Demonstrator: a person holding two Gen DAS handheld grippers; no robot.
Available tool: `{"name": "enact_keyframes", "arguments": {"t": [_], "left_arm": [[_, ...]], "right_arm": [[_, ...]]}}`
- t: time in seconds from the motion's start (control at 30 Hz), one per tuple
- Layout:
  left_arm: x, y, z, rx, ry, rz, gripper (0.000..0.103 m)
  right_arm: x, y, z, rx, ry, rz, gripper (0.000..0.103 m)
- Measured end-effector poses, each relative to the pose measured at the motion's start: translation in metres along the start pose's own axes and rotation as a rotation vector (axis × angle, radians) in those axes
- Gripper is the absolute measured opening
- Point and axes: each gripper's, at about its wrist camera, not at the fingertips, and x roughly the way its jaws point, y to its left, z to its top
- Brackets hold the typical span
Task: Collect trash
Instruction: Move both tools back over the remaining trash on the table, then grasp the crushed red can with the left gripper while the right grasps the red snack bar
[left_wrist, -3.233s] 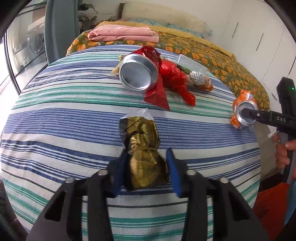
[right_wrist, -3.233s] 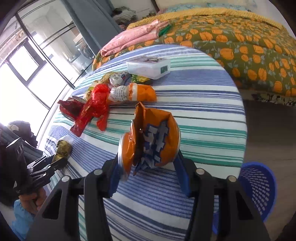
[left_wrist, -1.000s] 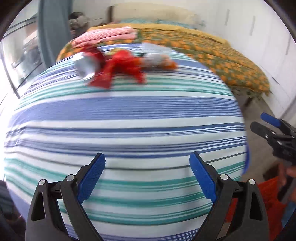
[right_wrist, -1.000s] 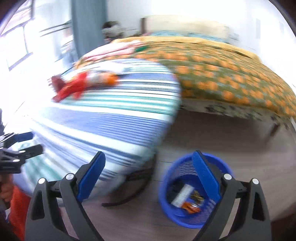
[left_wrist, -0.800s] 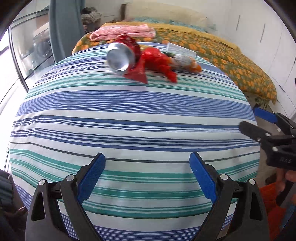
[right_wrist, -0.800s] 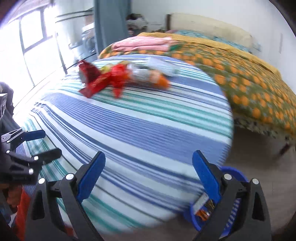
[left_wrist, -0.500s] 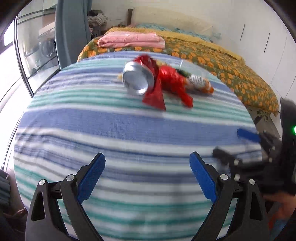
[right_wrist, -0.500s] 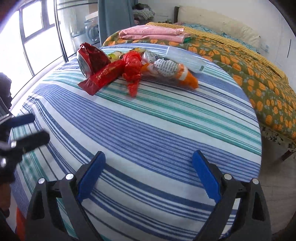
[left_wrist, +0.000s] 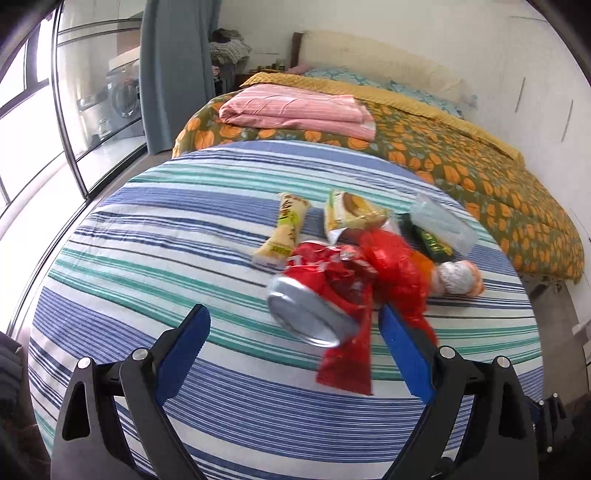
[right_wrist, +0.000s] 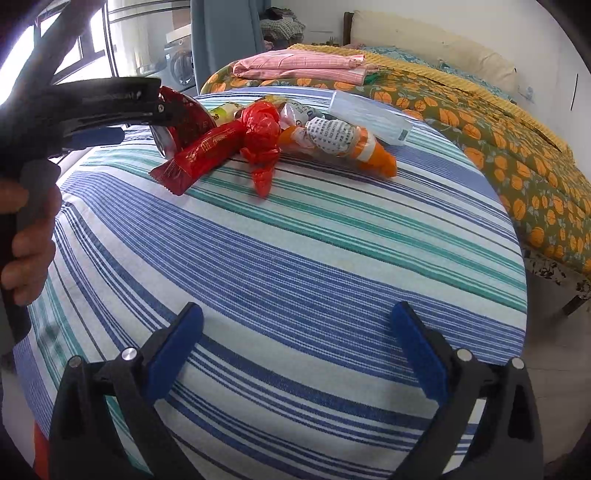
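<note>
between my left gripper (left_wrist: 293, 345)'s spread jaws lies the crushed can (left_wrist: 314, 299), ungripped. my right gripper (right_wrist: 295, 349)'s jaws are opening, empty. i might snag the red wrapper (left_wrist: 349, 360) too.

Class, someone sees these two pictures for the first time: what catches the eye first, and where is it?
The heap of bright trash on the far side of the striped tablecloth: a crushed red can, a red wrapper, a red plastic bag. The left gripper hangs open right at the can, while the right gripper, jaws opening, frames only bare cloth.
</note>
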Motion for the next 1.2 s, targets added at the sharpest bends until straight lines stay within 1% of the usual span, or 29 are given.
{"name": "enact_keyframes", "arguments": {"t": [0.17, 0.33, 0.4, 0.47, 0.6, 0.7, 0.8, 0.93, 1.1, 1.17, 1.2], "left_arm": [[-0.002, 0.030, -0.012, -0.034, 0.029, 0.013, 0.091], [-0.007, 0.066, -0.034, -0.039, 0.064, 0.038, 0.092], [-0.012, 0.075, -0.045, -0.028, 0.075, 0.022, 0.092], [-0.018, 0.080, -0.056, -0.012, 0.081, -0.009, 0.092], [-0.027, 0.079, -0.069, 0.027, 0.077, -0.074, 0.094], [-0.029, 0.070, -0.065, 0.059, 0.052, -0.096, 0.097], [-0.020, 0.059, -0.054, 0.103, 0.048, -0.115, 0.098], [0.019, 0.052, -0.037, 0.161, 0.125, -0.115, 0.097], [0.034, 0.048, -0.023, 0.214, 0.122, -0.119, 0.097], [0.039, 0.046, -0.021, 0.228, 0.132, -0.113, 0.091], [0.039, 0.045, -0.020, 0.241, 0.123, -0.099, 0.087]], "right_arm": [[0.000, 0.000, 0.000, 0.000, 0.000, 0.000, 0.098], [0.000, 0.000, 0.000, 0.000, 0.000, -0.001, 0.098], [0.000, 0.000, 0.000, 0.000, 0.000, -0.001, 0.098], [-0.001, 0.000, 0.000, -0.001, -0.001, -0.001, 0.098], [-0.002, 0.001, -0.001, 0.000, -0.002, -0.004, 0.098], [-0.002, 0.001, -0.001, 0.001, -0.002, -0.005, 0.098], [-0.002, 0.001, -0.001, 0.001, -0.002, -0.005, 0.098], [-0.002, 0.001, -0.001, 0.001, -0.003, -0.004, 0.098], [-0.002, 0.001, -0.001, 0.001, -0.003, -0.004, 0.098], [-0.002, 0.001, -0.001, 0.001, -0.003, -0.005, 0.098], [-0.002, 0.001, -0.001, 0.001, -0.003, -0.005, 0.098]]}}
